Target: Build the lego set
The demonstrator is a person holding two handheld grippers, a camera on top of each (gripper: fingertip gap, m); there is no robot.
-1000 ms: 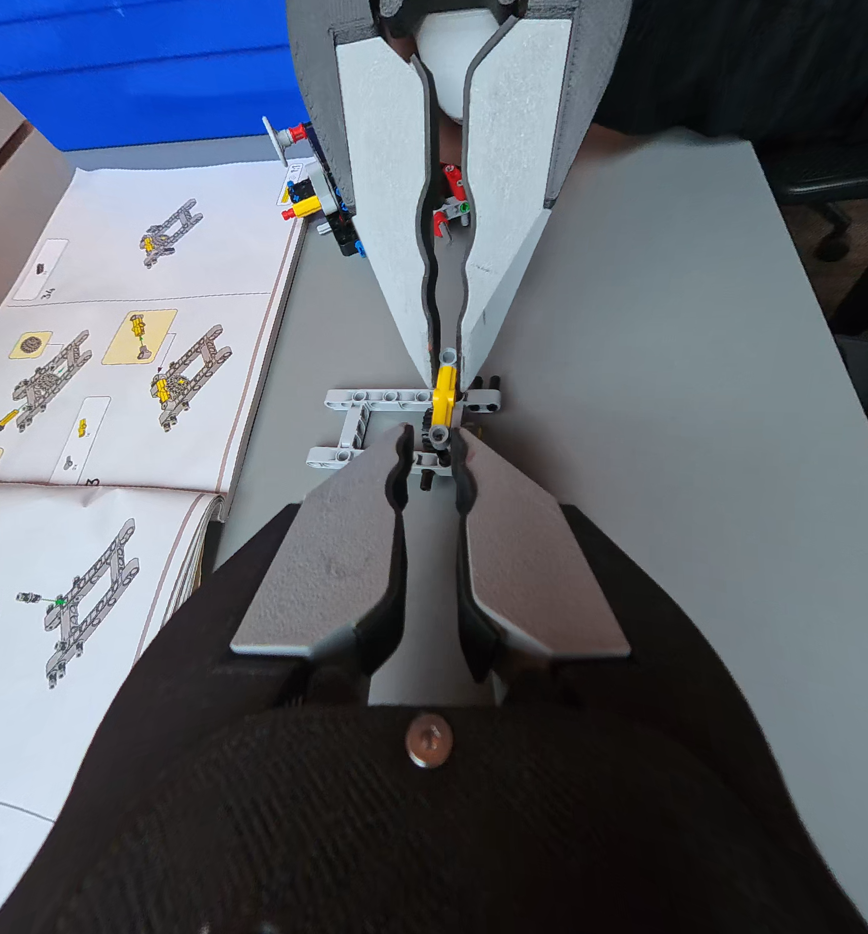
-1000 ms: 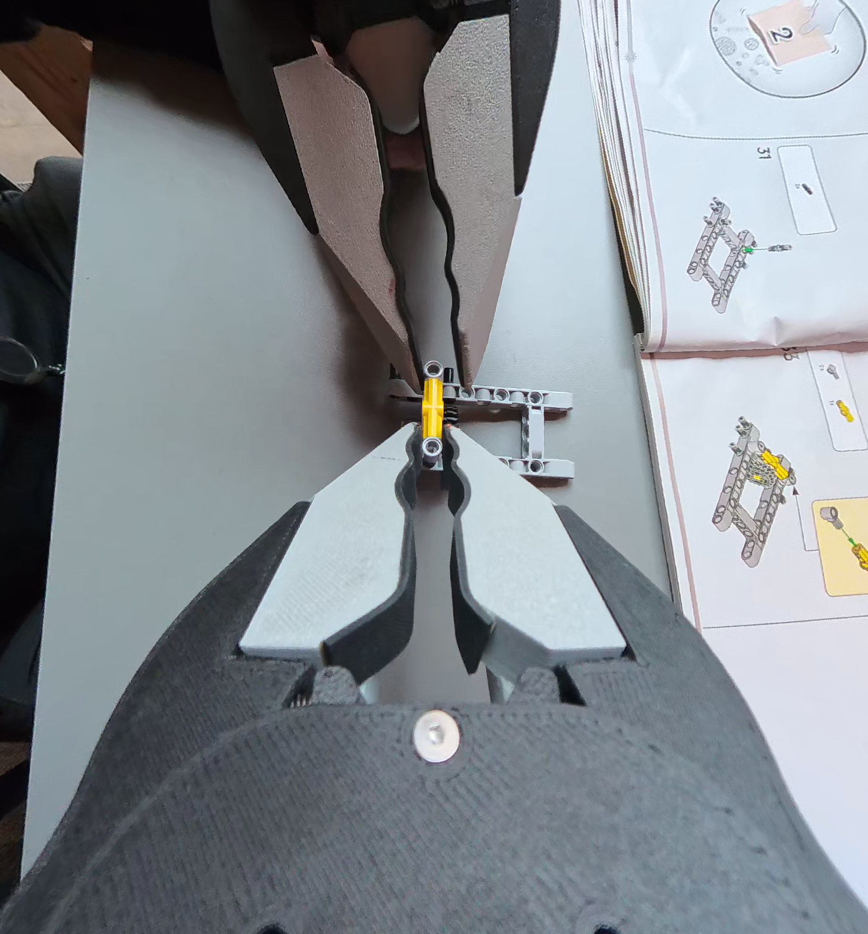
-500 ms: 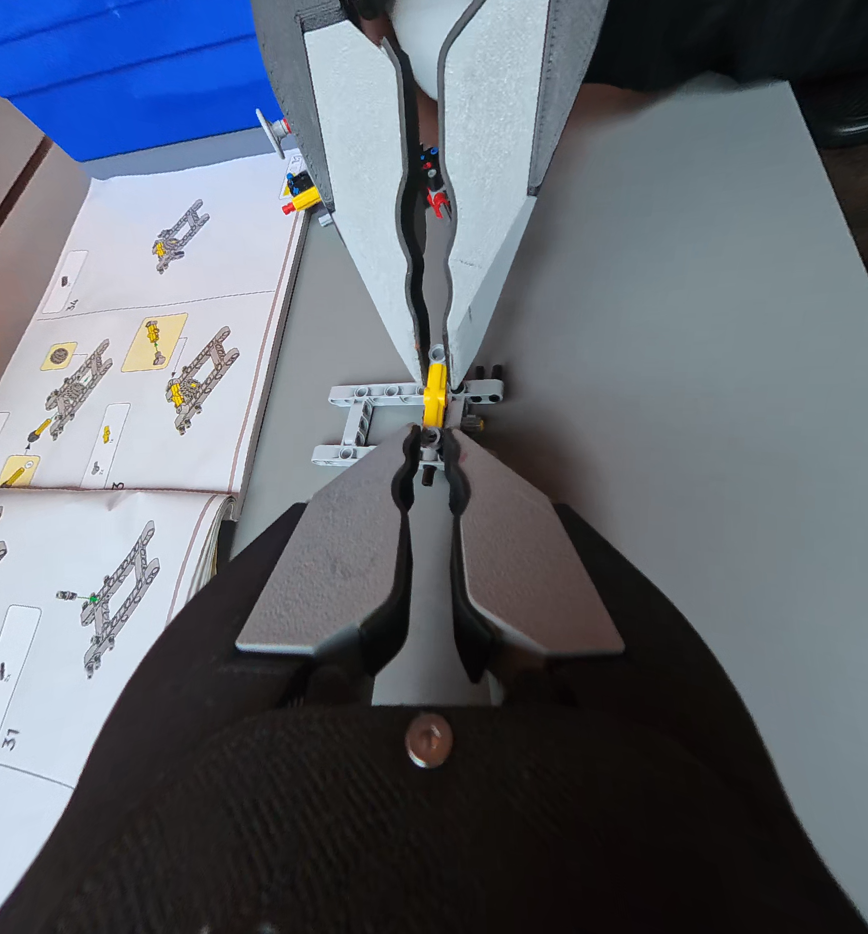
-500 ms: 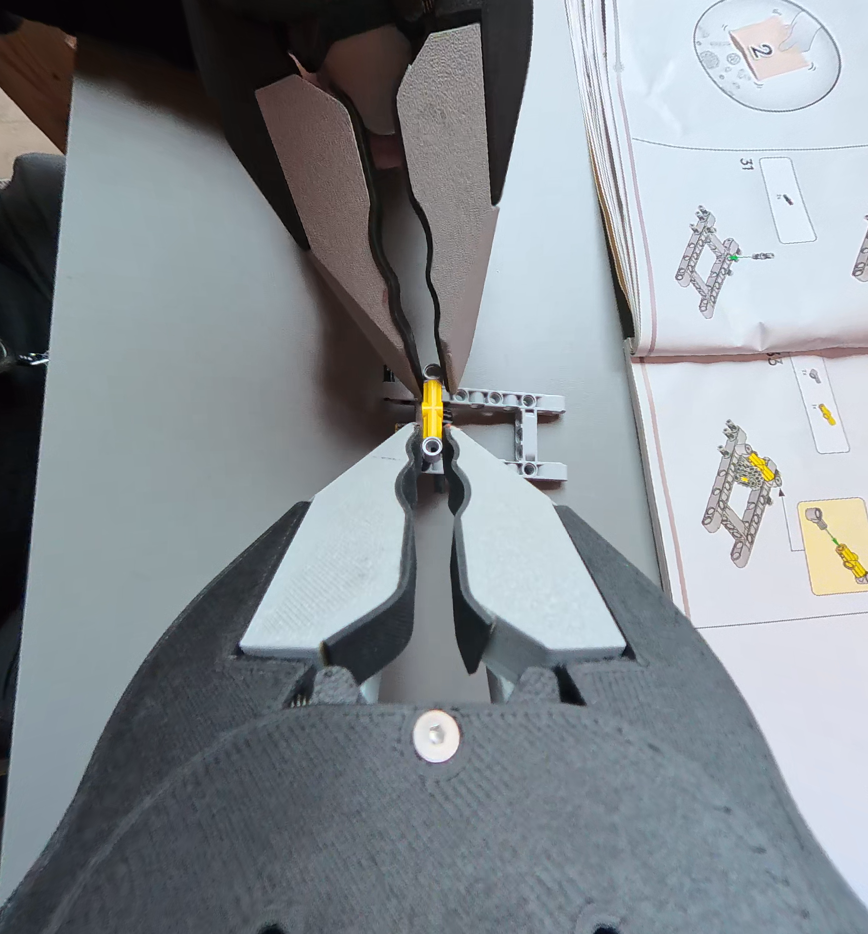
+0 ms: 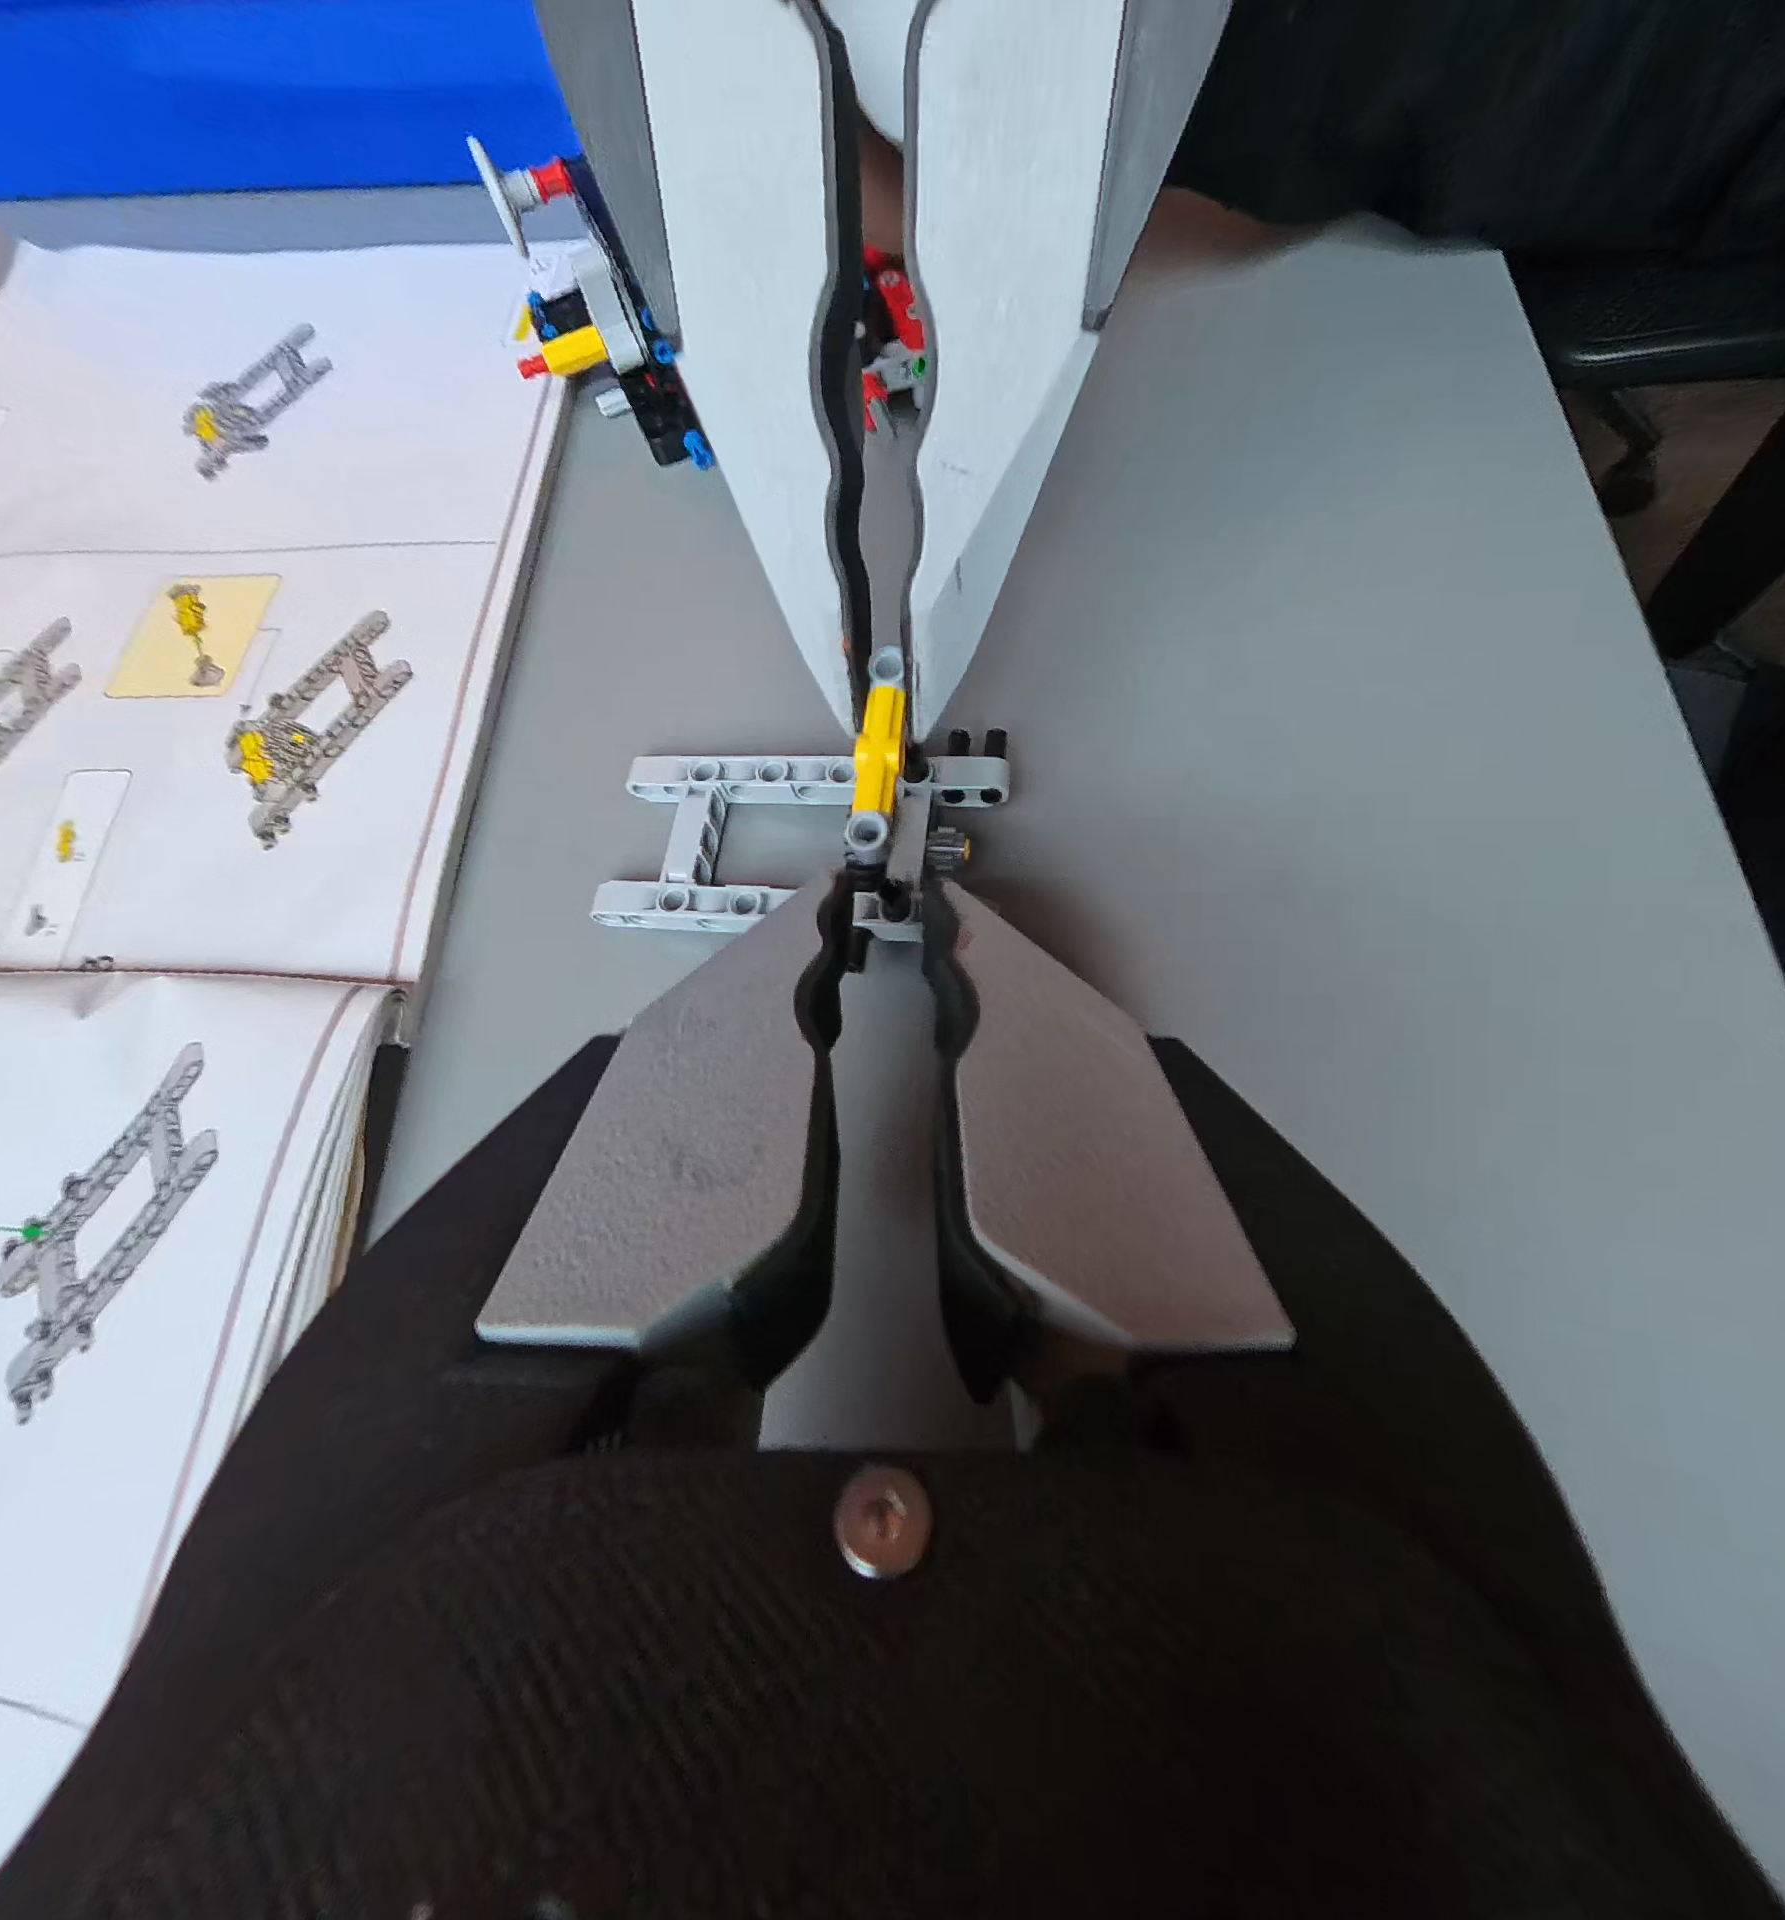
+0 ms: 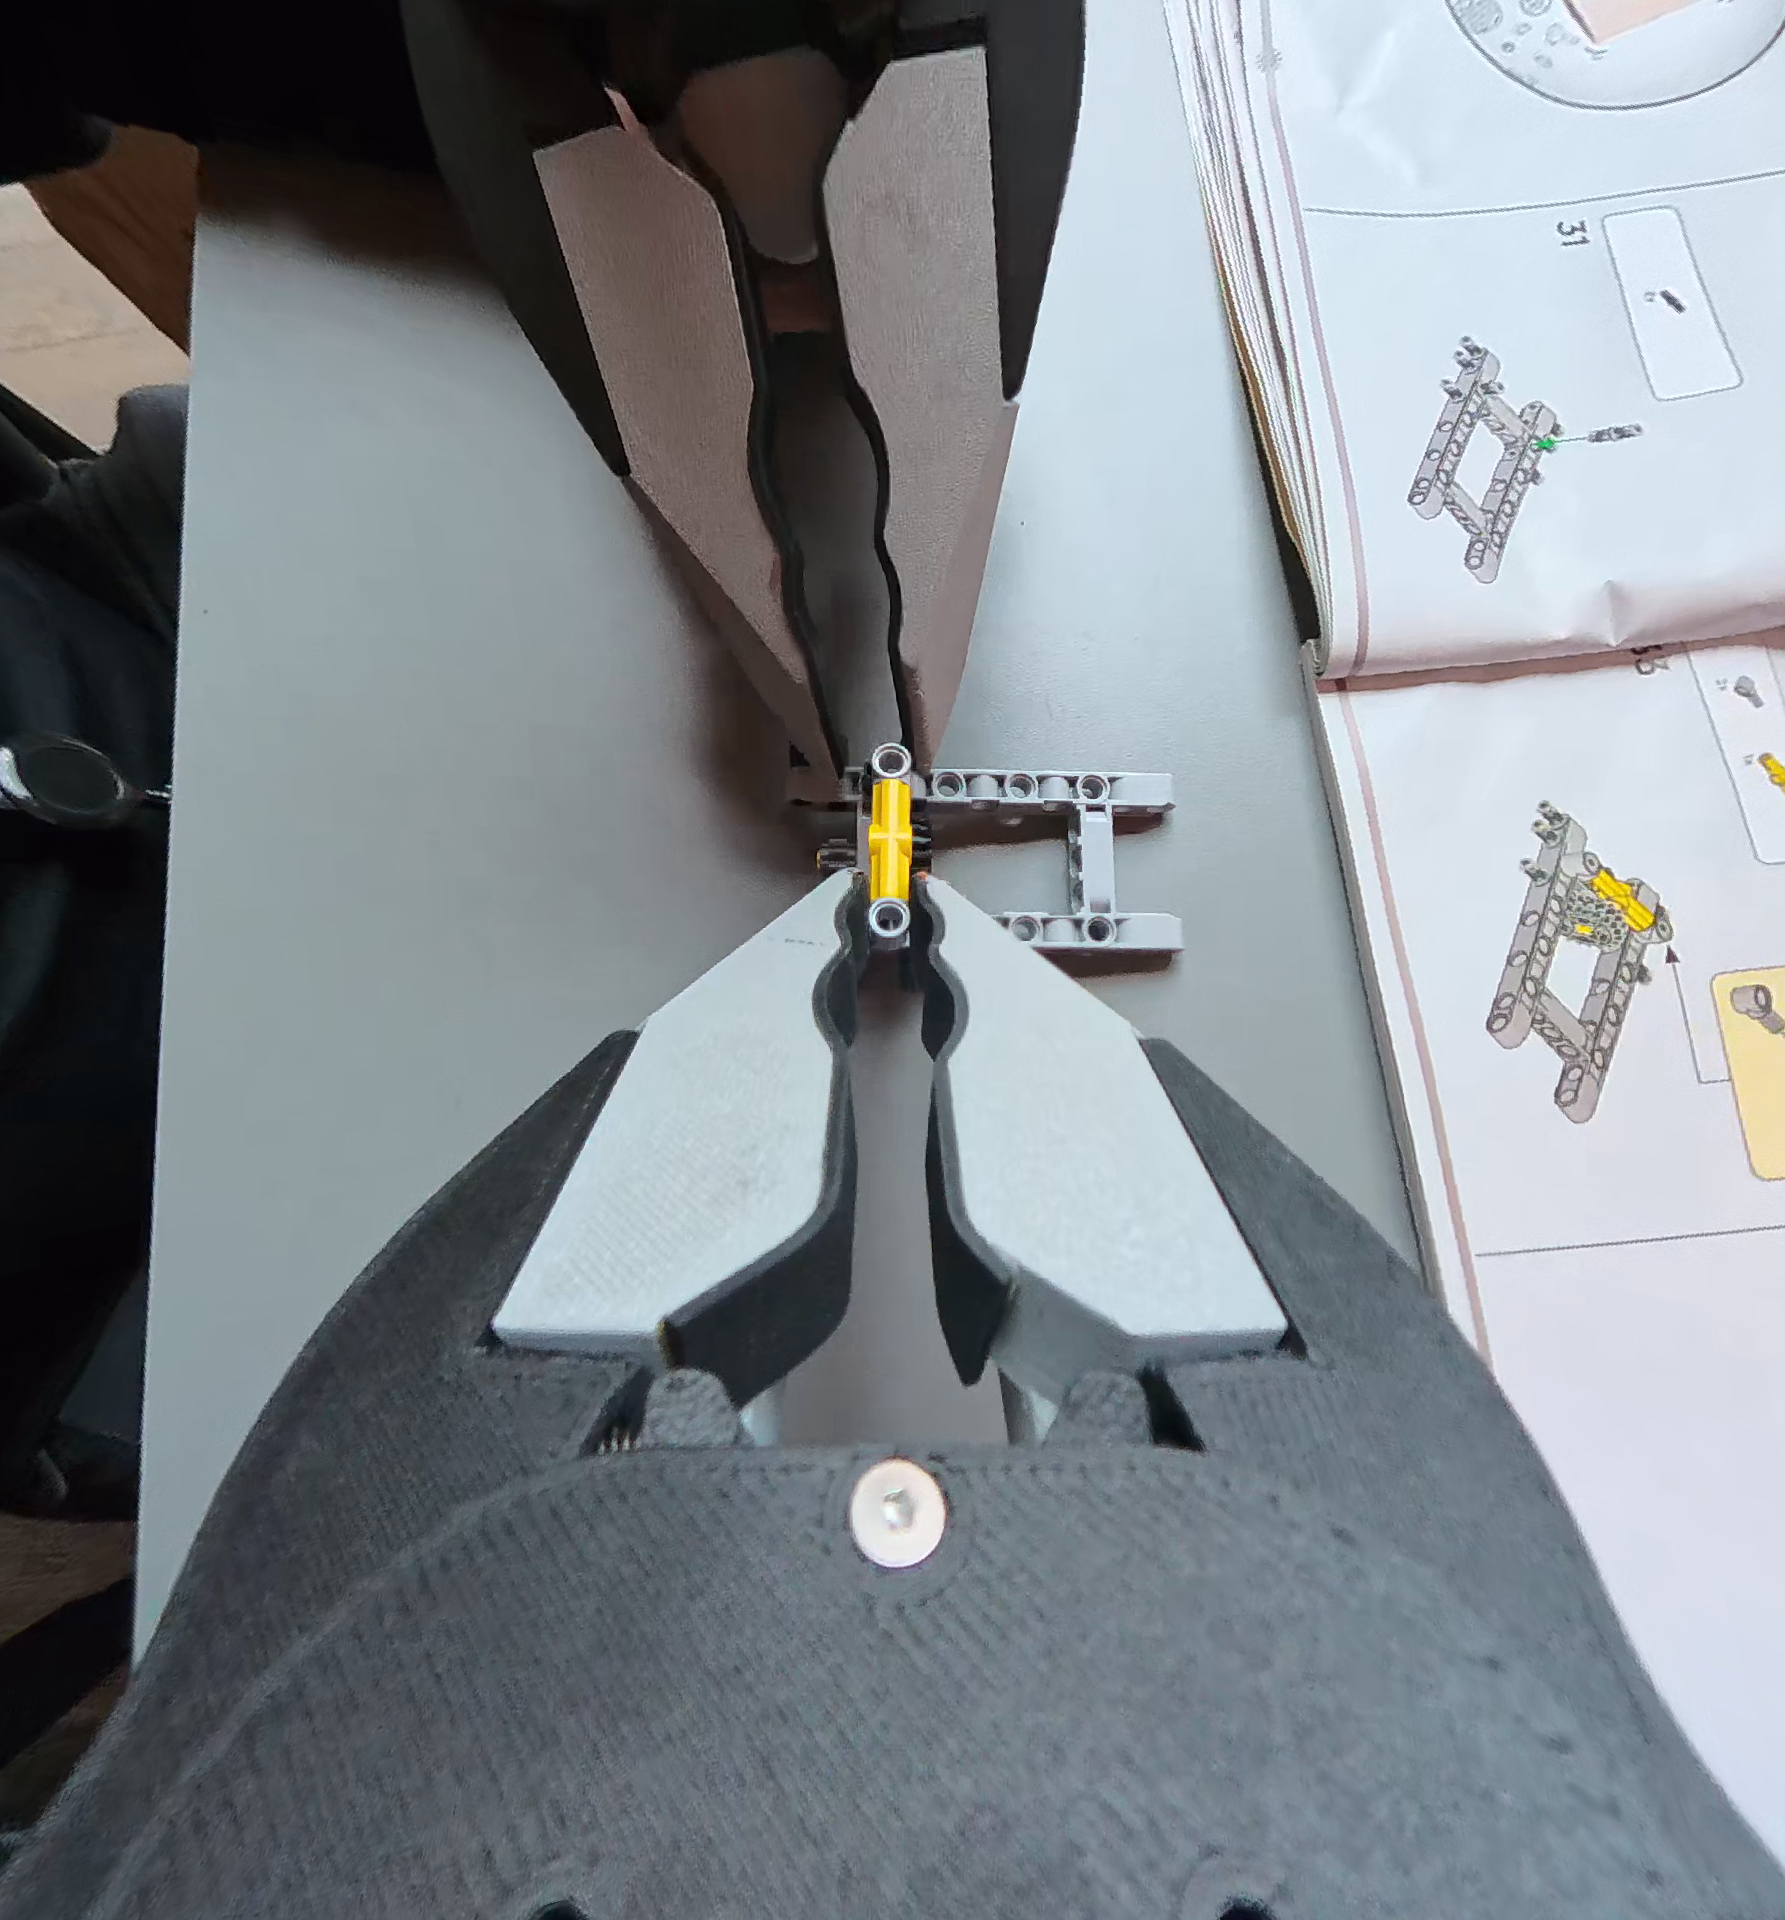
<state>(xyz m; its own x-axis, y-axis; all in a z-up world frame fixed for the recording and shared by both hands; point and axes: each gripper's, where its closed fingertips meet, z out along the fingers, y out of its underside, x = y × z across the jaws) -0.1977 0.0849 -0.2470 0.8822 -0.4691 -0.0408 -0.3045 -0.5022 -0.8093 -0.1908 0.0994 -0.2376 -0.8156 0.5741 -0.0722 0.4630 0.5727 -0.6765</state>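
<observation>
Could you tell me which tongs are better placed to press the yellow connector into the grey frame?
Right, probably: the right tongs pinch the yellow connector at its end, while the left tongs brace the grey frame.

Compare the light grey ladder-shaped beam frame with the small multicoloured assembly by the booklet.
The light grey beam frame lies mid-table, held by left gripper and right gripper; the multicoloured assembly sits untouched beside the booklet. The frame is grey bar one yellow connector; the assembly mixes black, blue, red, yellow. Both are part-built lego.
</observation>
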